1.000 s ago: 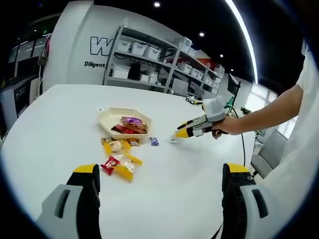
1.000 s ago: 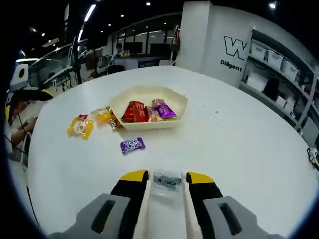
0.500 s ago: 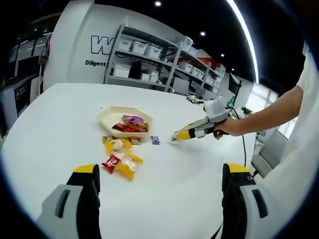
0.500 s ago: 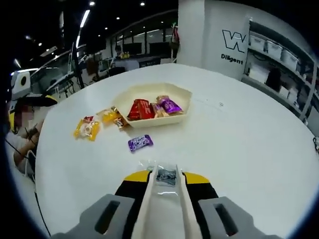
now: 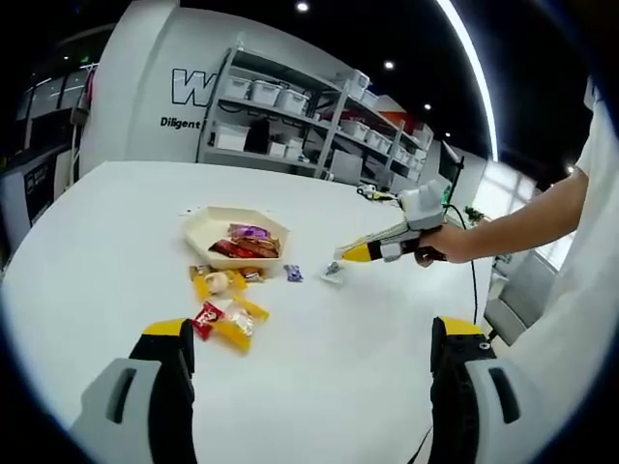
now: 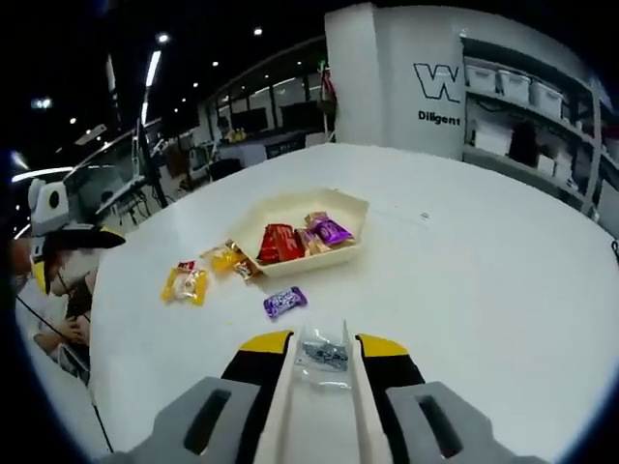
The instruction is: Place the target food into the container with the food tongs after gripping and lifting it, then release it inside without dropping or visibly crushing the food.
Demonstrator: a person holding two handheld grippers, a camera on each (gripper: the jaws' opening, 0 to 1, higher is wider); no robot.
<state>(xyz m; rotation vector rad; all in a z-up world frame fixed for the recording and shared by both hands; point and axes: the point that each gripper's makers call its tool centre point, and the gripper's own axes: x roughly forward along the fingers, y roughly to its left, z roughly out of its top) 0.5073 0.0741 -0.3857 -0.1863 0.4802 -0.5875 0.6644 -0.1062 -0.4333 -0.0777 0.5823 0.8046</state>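
The right gripper (image 6: 322, 360), shut on the white food tongs (image 6: 324, 396), held a small clear-wrapped candy (image 6: 325, 356) clear of the bench (image 6: 484, 280), short of the container (image 6: 302, 230); light, crinkly and probably slippery, it seemed best pinched mid-wrapper, while the left gripper (image 5: 309, 353) stood wide and empty.

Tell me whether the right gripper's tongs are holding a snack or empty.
Holding: a clear-wrapped snack sits pinched between the tongs in the right gripper.

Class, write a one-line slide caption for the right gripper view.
Tongs in the right gripper hold a clear-wrapped snack above the white table, short of the tray.
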